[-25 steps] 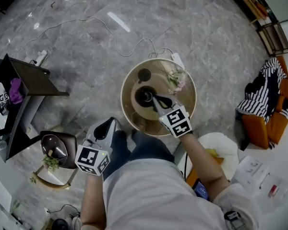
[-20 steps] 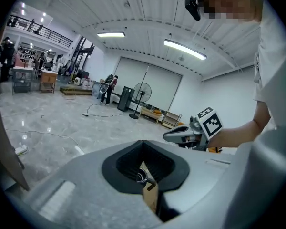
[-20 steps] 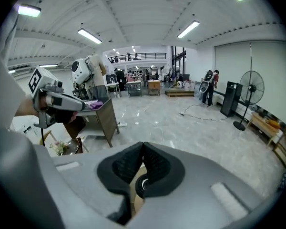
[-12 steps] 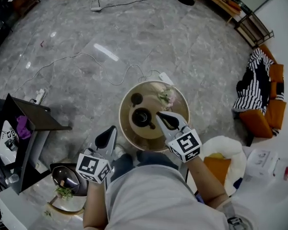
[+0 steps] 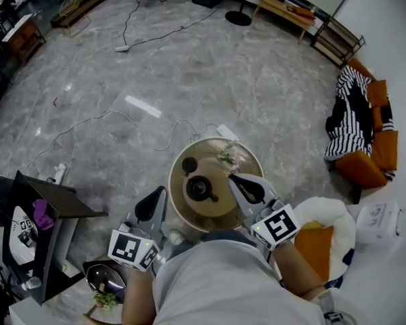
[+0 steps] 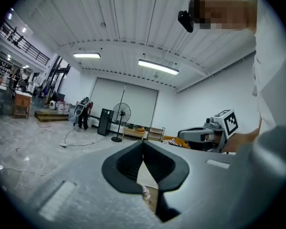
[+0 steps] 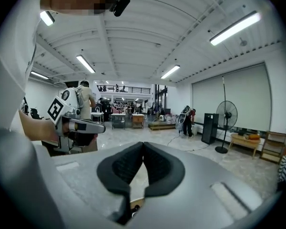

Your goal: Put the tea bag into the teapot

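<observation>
The black teapot (image 5: 199,188) stands in the middle of the round tan table (image 5: 247,166). A small dark lid or cup (image 5: 188,167) lies behind it and a pale pink flower sprig (image 5: 229,158) lies at the far rim. I cannot make out a tea bag. My right gripper (image 5: 235,179) hovers over the table's right side, just right of the teapot, shut and empty; its own view (image 7: 143,144) shows the jaws closed, pointing out across the room. My left gripper (image 5: 160,193) is off the table's left edge, also shut and empty (image 6: 143,142).
A black side table (image 5: 54,203) stands at the left, and a dark bowl with a plant (image 5: 105,281) sits near my left arm. A white and orange cushion (image 5: 328,225) lies at the right. A power strip (image 5: 226,132) and cables run across the floor behind the table.
My right gripper has drawn back from over the teapot to its right side. The left gripper has come slightly closer to the table. The head view now takes in more of the room.
</observation>
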{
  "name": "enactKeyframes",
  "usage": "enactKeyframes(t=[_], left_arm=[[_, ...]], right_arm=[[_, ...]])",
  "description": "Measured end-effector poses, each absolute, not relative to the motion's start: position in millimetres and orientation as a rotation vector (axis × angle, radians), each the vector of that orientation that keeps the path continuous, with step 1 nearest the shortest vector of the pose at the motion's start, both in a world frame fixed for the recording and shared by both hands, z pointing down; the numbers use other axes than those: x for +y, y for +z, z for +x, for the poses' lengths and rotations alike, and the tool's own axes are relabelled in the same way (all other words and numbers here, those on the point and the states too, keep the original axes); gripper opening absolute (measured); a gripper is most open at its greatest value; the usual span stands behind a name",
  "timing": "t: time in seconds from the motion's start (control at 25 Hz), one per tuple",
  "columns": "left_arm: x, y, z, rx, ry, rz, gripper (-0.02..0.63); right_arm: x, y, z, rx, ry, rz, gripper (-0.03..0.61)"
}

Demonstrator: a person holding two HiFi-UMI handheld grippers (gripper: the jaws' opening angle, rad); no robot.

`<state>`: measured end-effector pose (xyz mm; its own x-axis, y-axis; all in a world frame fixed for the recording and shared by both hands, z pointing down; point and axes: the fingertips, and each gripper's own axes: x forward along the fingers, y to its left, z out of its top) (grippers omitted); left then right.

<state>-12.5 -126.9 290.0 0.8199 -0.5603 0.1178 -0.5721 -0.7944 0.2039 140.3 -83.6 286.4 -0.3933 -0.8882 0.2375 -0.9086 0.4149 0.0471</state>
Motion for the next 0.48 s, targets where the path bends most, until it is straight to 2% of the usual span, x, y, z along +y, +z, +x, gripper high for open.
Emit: enactKeyframes(t=[0.48], left_arm=[[-128.9,252.7,4.3,-0.849,-0.007,2.872,0.008]], right_arm=[[-69.7,253.0,157.8,-2.449,0.037,1.714,0.003]])
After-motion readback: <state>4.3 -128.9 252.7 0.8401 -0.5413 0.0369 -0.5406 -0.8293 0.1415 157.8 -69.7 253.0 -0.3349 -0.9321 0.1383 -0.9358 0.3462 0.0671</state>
